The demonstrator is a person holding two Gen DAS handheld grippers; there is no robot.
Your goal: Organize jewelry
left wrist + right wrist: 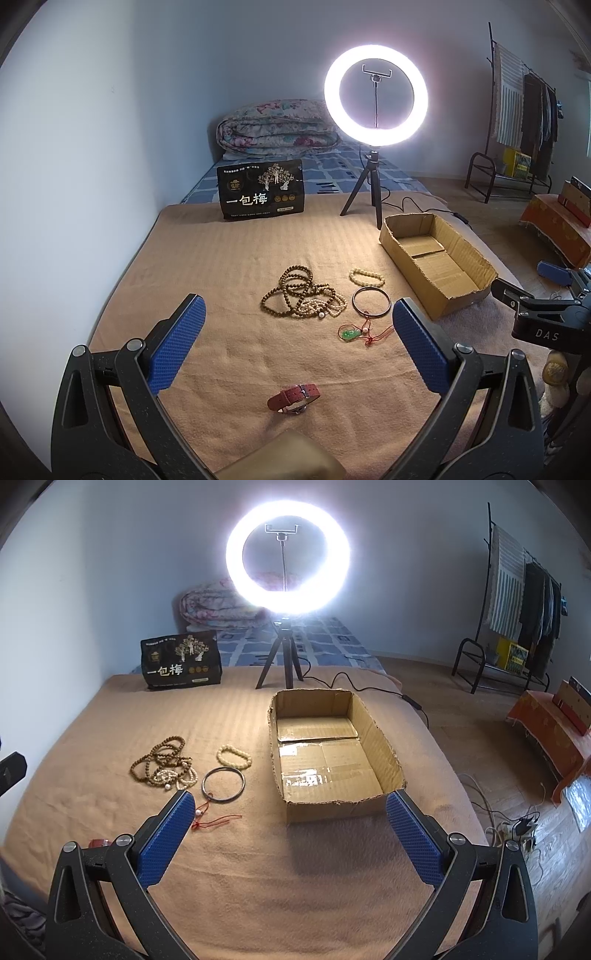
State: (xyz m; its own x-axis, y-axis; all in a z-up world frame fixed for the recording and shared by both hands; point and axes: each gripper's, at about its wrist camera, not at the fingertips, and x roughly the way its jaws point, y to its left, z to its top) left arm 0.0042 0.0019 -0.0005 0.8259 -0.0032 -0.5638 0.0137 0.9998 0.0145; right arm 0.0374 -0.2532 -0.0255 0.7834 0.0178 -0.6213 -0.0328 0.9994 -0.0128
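Note:
On the tan blanket (229, 258) lies a tangle of brown and white bead strands (301, 295), a cream bead bracelet (366, 277), a metal bangle (371, 301) and a green pendant on red cord (351, 333). A red-strapped watch (293, 398) lies nearest, between my left gripper's fingers. My left gripper (295, 332) is open and holds nothing. The right gripper (291, 830) is open too, in front of the empty cardboard box (380, 738). From the right wrist, the beads (162, 764), bracelet (233, 756) and bangle (223, 785) lie left of the box.
A lit ring light on a tripod (375, 99) stands behind the box (465, 254), its cable trailing right. A black snack bag (260, 190) stands at the blanket's far edge. A folded quilt (273, 127) lies beyond. A clothes rack (517, 602) and floor cables (517, 823) are on the right.

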